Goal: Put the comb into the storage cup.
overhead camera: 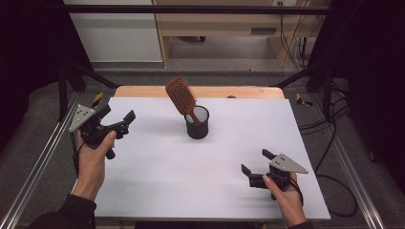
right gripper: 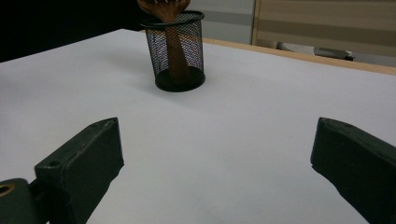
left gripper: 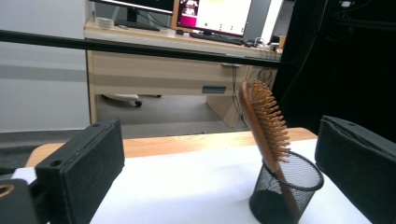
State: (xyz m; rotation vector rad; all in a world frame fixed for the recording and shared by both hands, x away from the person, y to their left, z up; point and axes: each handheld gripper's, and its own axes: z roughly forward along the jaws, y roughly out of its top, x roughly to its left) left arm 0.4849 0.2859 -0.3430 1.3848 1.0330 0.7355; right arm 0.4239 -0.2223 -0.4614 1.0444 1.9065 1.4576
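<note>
High view is showing you holding a gripper in each hand over a white table top (overhead camera: 157,191), with nothing gripped. Your left gripper (overhead camera: 120,121) is hovering at the left edge, jaws wide apart and aimed toward the middle. Your right gripper (overhead camera: 254,161) is sitting low near the front right, jaws also spread and empty. Well apart from both, a wooden hairbrush (overhead camera: 182,98) is standing handle-down in a black mesh cup (overhead camera: 197,125) near the table's middle, toward the far side. Judging from this, either the brush is already stowed or its removal has not begun; you are touching neither item. The brush is leaning left, its oval reddish-brown head rising above the rim, bristles facing up and right.
</note>
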